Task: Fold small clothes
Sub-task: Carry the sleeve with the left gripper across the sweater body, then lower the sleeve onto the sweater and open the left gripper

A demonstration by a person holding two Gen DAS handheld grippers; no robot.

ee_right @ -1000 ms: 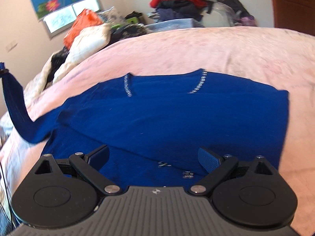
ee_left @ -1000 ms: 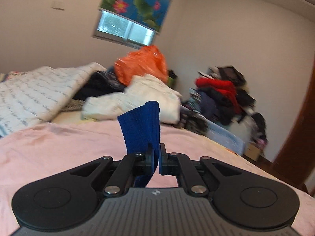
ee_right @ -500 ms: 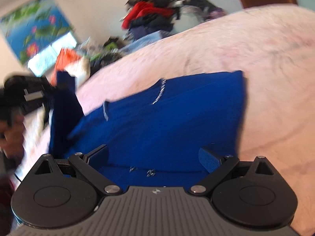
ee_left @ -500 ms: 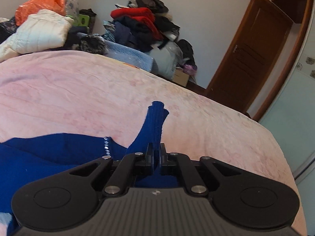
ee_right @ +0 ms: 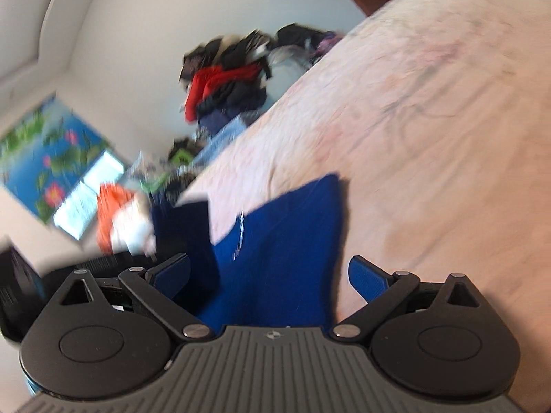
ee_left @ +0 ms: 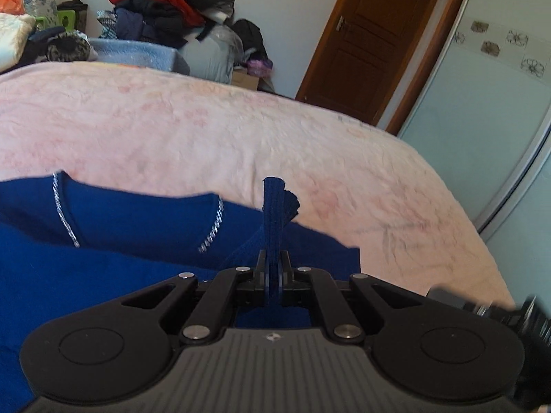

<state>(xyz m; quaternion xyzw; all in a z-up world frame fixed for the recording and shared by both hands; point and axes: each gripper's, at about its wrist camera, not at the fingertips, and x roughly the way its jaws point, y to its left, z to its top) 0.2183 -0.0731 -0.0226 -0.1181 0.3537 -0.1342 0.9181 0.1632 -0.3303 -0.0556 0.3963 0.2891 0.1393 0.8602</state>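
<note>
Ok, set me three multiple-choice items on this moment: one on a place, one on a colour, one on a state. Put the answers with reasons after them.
1. Where does the sweater lie?
A. On the pink bedspread
B. On the floor
C. On the clothes pile

2. What colour is the sweater?
A. Red
B. Dark blue
C. White

3. How do the left tongs stand?
A. Wide open over the bed
B. Shut on nothing
C. Shut on the sleeve cuff

Answers: 1 A, the pink cover shows on the far side and to the right of it. 2 B, blue knit with silver trim at the neck. 3 C, the cuff sticks up from between the closed fingers, while the right tongs are open.
</note>
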